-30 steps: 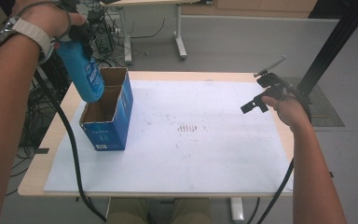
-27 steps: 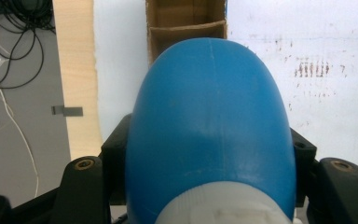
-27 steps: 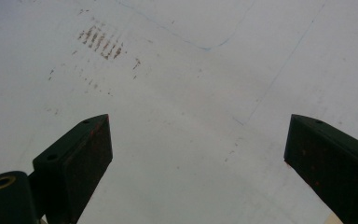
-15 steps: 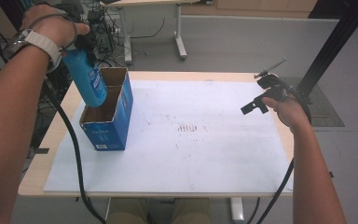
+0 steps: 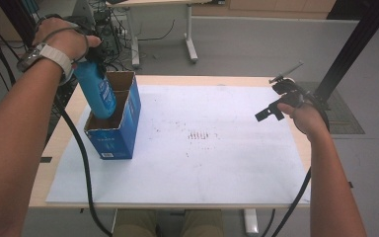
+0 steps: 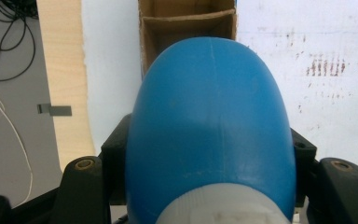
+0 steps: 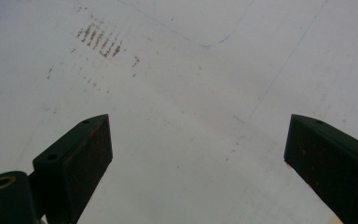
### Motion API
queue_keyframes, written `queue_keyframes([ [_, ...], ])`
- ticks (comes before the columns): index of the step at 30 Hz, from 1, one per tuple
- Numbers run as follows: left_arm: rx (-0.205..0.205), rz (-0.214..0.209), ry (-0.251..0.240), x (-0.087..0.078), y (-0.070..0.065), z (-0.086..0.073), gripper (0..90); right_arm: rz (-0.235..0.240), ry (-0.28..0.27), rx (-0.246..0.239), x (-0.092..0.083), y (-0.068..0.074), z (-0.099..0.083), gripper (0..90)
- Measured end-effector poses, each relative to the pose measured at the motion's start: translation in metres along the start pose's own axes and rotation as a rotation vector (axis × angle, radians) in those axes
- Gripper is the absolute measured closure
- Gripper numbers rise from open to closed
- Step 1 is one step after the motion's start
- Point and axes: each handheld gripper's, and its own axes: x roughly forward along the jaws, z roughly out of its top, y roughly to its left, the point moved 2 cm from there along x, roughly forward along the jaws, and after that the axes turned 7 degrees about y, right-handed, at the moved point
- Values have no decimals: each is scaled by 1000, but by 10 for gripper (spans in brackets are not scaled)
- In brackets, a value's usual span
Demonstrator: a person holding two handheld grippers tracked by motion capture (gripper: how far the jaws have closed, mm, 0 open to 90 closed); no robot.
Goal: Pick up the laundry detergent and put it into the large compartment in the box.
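Note:
My left gripper is shut on the top of a blue bottle, which hangs bottom-down and tilted, its lower end inside the near compartment of an open blue cardboard box. In the left gripper view the bottle sits between the black jaws of that gripper, with the box's brown inside and its divider beyond it. My right gripper hovers over the table's right side, open, with nothing between its jaws.
A white sheet with rust-coloured marks covers most of the wooden table. Cables trail off the left edge, and more lie on the floor there. Another desk's legs stand behind.
My left hand has come down with the bottle, whose lower end now sits in the box. The right hand has stayed still.

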Motion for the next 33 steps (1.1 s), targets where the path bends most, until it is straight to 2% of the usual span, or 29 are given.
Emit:
queue_keyframes([
  [22,1,2,19,20,2,5,386,3,-2,4,0,1,-1,74],
  [33,14,2,22,35,1,9,386,6,-5,7,1,1,-3,74],
])
